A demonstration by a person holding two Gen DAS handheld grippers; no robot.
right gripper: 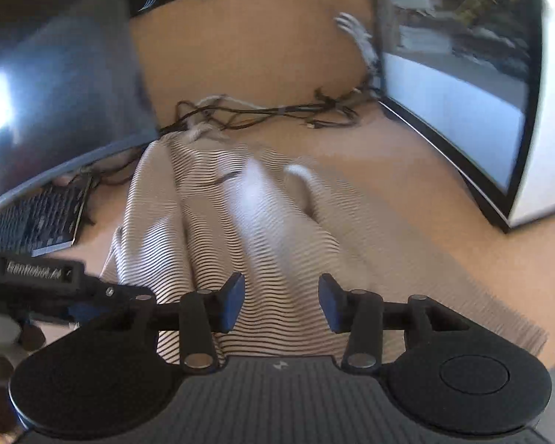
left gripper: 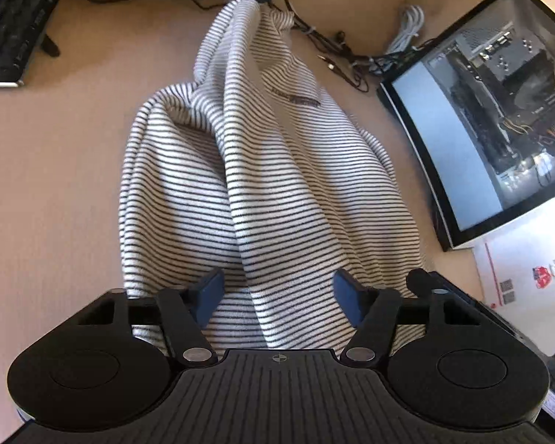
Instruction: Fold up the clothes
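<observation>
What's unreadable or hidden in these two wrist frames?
- Left wrist: near hem of the white, dark-striped knit garment is hidden behind the left gripper body.
- Left wrist: small dark chest print is too small to read.
- Right wrist: the garment's folds are motion-blurred; the right gripper body covers the near edge.
- Left wrist: black keyboard is cut off by the frame edge.

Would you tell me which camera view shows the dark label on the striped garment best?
The left wrist view: the label on the striped garment is sharp there, a dark strip near the collar. In the right wrist view motion blur reduces it to a faint dark smear.
</observation>
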